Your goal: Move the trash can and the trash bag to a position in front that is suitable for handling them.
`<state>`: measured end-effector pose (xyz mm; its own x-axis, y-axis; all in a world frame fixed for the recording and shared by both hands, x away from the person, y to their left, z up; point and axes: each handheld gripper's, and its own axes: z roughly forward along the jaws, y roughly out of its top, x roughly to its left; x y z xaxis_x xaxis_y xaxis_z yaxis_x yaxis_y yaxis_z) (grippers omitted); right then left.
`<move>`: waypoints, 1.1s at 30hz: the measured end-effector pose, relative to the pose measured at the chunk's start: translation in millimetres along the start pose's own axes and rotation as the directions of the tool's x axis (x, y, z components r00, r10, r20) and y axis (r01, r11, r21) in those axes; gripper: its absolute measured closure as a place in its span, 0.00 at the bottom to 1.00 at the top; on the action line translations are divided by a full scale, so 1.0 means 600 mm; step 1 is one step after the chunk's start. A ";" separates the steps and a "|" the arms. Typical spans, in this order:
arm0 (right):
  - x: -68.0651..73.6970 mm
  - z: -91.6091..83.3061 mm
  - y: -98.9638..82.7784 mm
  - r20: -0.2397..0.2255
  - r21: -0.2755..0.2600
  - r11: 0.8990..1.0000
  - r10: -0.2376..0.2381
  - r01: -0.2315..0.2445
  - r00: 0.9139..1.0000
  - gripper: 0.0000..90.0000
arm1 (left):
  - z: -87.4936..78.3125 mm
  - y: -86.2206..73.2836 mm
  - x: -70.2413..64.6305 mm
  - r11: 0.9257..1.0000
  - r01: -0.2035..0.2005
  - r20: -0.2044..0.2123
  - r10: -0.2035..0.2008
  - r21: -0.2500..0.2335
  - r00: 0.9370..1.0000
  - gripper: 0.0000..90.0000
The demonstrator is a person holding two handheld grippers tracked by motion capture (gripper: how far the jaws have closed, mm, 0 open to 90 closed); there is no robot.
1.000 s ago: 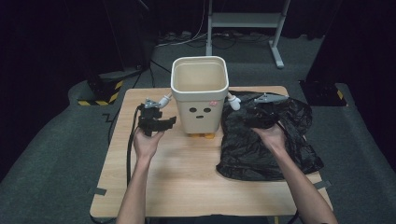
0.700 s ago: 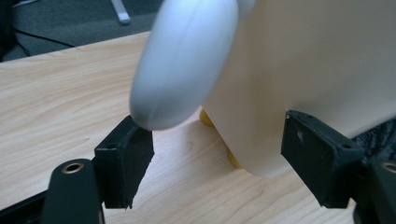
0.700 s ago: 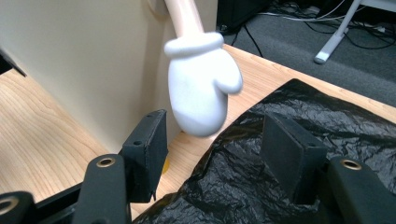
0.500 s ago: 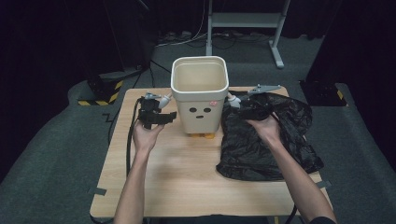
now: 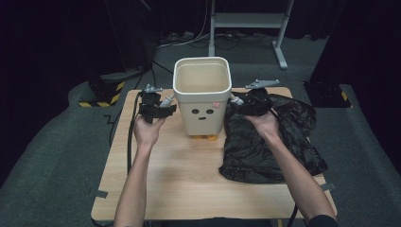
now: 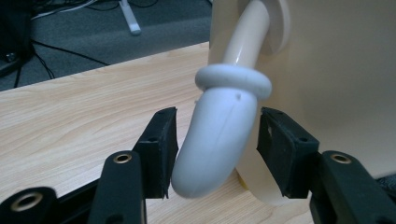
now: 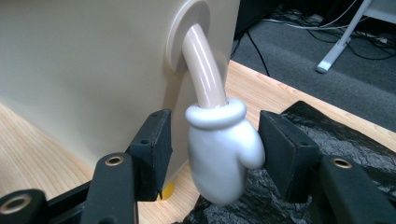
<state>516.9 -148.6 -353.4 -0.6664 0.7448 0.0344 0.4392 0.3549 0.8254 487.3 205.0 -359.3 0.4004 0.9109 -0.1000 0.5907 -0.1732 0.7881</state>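
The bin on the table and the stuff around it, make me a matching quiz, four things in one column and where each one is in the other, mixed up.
Things:
1. cream bin
2. black plastic bag
3. left gripper
4. right gripper

Places:
A. lying crumpled on the table's right side
B. standing upright at the table's far middle
C. jaws either side of the white mitten hand next to the bag
D. jaws either side of the white hand over bare wood

Pairs: 1-B, 2-A, 3-D, 4-C
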 end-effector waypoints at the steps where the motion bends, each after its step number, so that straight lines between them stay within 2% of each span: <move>1: 0.000 0.001 0.001 0.000 0.006 1.000 0.002 -0.002 1.000 0.51 | 0.001 0.002 0.001 1.000 -0.003 -0.002 0.003 0.003 1.000 0.53; 7: -0.003 0.009 0.011 0.000 0.022 1.000 0.008 -0.008 1.000 0.53 | 0.009 0.010 -0.002 1.000 -0.011 -0.007 0.011 0.021 1.000 0.54; 11: -0.004 0.018 0.017 -0.003 0.040 0.999 0.009 -0.009 1.000 0.55 | 0.017 0.014 -0.003 0.999 -0.004 0.009 0.004 0.036 1.000 0.53; 14: -0.004 0.021 0.017 0.000 0.041 0.999 0.009 -0.009 1.000 0.59 | 0.023 0.015 -0.004 0.998 -0.023 0.005 0.022 0.058 1.000 0.54; 18: -0.009 0.020 0.016 -0.015 0.049 0.999 0.023 -0.022 1.000 0.60 | 0.028 0.016 -0.004 0.998 -0.019 0.011 0.018 0.052 1.000 0.64; 22: -0.010 0.022 0.020 -0.027 0.057 0.998 0.011 -0.010 1.000 0.60 | 0.031 0.018 -0.006 0.999 -0.020 -0.006 0.020 0.048 1.000 0.71; 24: -0.011 0.020 0.017 -0.031 0.056 0.998 0.004 -0.003 0.999 0.61 | 0.029 0.016 -0.009 0.998 -0.044 -0.014 0.044 0.043 0.999 0.75; 26: -0.011 0.018 0.017 -0.029 0.055 0.998 -0.003 0.005 1.000 0.61 | 0.027 0.014 -0.011 0.997 -0.067 -0.021 0.068 0.036 0.997 0.76; 30: -0.008 0.019 0.017 -0.027 0.049 0.999 -0.010 0.011 1.000 0.61 | 0.027 0.009 -0.002 0.999 -0.037 0.021 0.037 0.022 0.999 0.77; 33: -0.004 0.018 0.018 -0.016 0.046 0.998 -0.036 0.036 0.999 0.62 | 0.027 0.009 -0.002 0.999 -0.043 0.019 0.042 0.018 0.999 0.77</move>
<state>529.7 -140.3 -350.5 -0.6914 0.7223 0.0143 0.4420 0.4073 0.7992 501.5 196.7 -364.8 0.4383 0.8954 -0.0781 0.5854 -0.2184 0.7808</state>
